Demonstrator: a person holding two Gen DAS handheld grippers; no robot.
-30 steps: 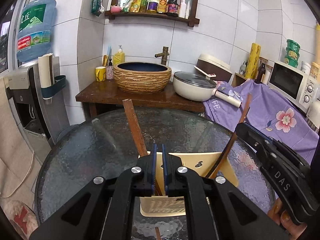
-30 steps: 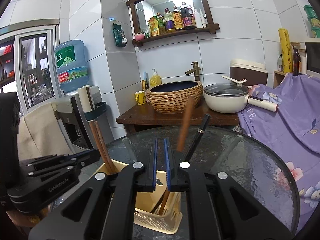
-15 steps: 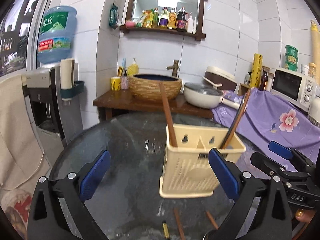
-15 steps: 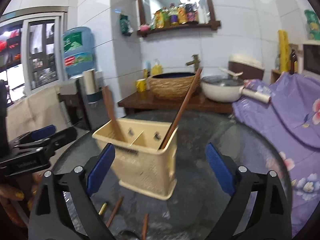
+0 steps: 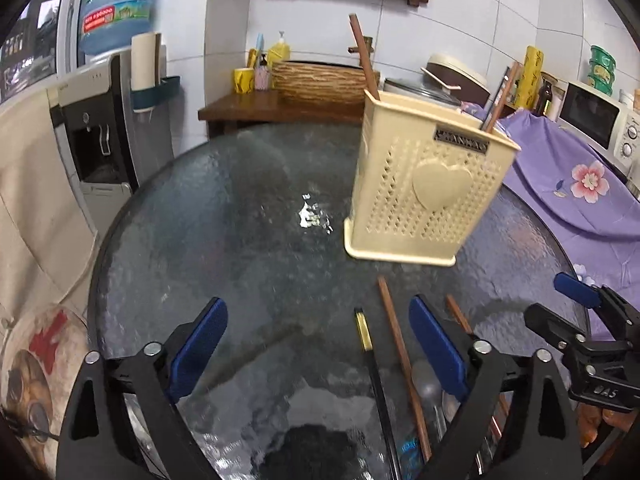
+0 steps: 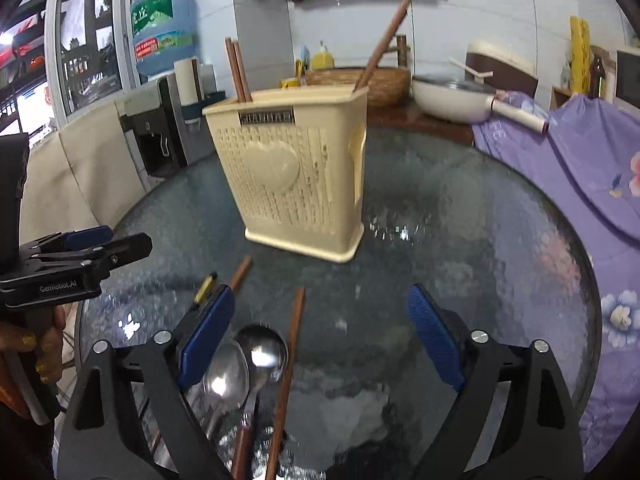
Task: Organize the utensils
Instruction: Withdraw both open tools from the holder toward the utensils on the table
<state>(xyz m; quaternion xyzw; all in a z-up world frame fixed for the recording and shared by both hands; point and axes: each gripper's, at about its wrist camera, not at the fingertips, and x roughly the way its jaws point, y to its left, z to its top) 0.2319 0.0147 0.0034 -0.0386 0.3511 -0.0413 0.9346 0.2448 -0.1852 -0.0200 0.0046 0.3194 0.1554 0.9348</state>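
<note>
Near edge of the round glass table (image 5: 248,184): the left gripper (image 5: 318,346) and right gripper (image 6: 320,336) are both shown spread wide, nothing held between the blue pads. Directly under and between them, loose utensils are seen lying flat on the glass: two metal spoons (image 6: 244,364) side by side with bowls upward, a brown wooden chopstick (image 6: 286,380) just beside them, further brown chopsticks (image 5: 402,354), and a black chopstick with a gold tip (image 5: 370,360). Farther in, toward the table's middle, a cream perforated plastic utensil holder (image 5: 424,188) is shown upright, with chopsticks already standing (image 6: 239,70) in its compartments.

Handling, as judged: the chopsticks are taken to be light, stiff and thin, and liable to roll or skid on smooth glass; a pinch across the shaft near mid-length is indicated. The spoons are judged slippery and low-lying; the narrow handle, partly hidden beneath the right gripper, is the better hold, since the rounded bowl would likely slip from flat pads
</note>
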